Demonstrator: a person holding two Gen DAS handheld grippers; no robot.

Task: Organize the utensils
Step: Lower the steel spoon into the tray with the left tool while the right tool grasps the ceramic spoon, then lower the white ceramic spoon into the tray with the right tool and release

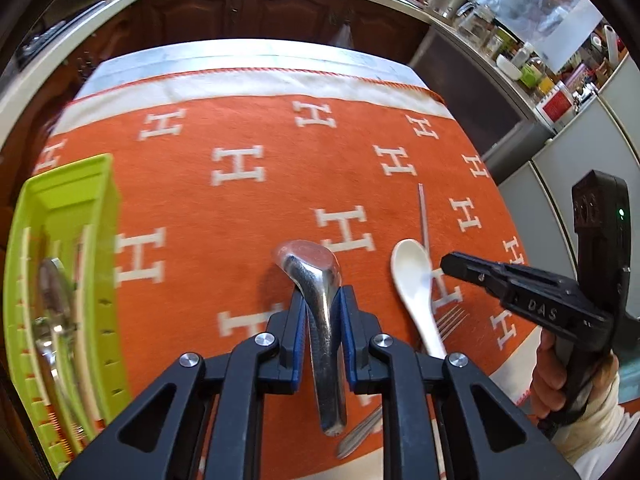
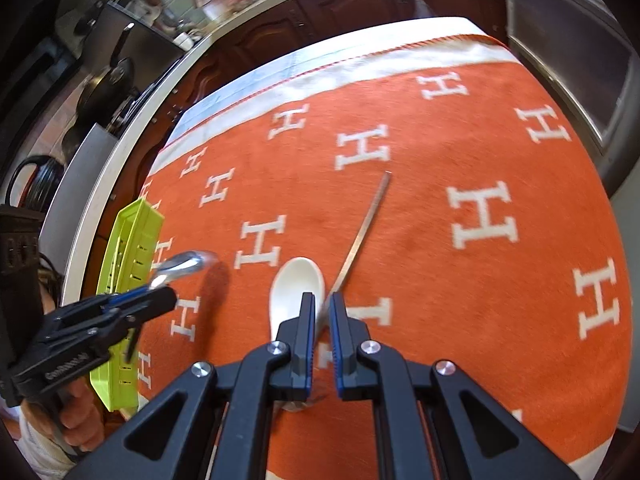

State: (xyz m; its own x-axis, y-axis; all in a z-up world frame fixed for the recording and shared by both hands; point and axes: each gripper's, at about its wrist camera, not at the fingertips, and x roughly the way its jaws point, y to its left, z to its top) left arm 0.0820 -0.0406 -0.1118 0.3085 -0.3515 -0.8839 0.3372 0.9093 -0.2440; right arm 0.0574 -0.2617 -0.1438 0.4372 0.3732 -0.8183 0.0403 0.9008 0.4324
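Note:
My left gripper [image 1: 320,292] is shut on the handle of a large metal spoon [image 1: 320,320], whose bowl points away, above the orange cloth. The right wrist view shows that spoon [image 2: 184,264] and the left gripper [image 2: 160,296] beside the green utensil tray [image 2: 136,232]. The tray [image 1: 100,184] holds several metal utensils. My right gripper [image 2: 323,300] is shut, and a thin metal utensil [image 2: 368,220] runs into the narrow gap at its tips. A white ceramic spoon [image 2: 296,280] lies just under it. The left wrist view shows the right gripper [image 1: 444,264] at the white spoon [image 1: 412,276] and the thin utensil [image 1: 423,216].
A fork [image 1: 454,320] lies on the orange cloth [image 1: 240,208] under the white spoon, its tines toward the right. The cloth's right edge is near the right gripper. Dark cabinets [image 1: 248,12] and a crowded counter [image 1: 520,60] stand beyond the table.

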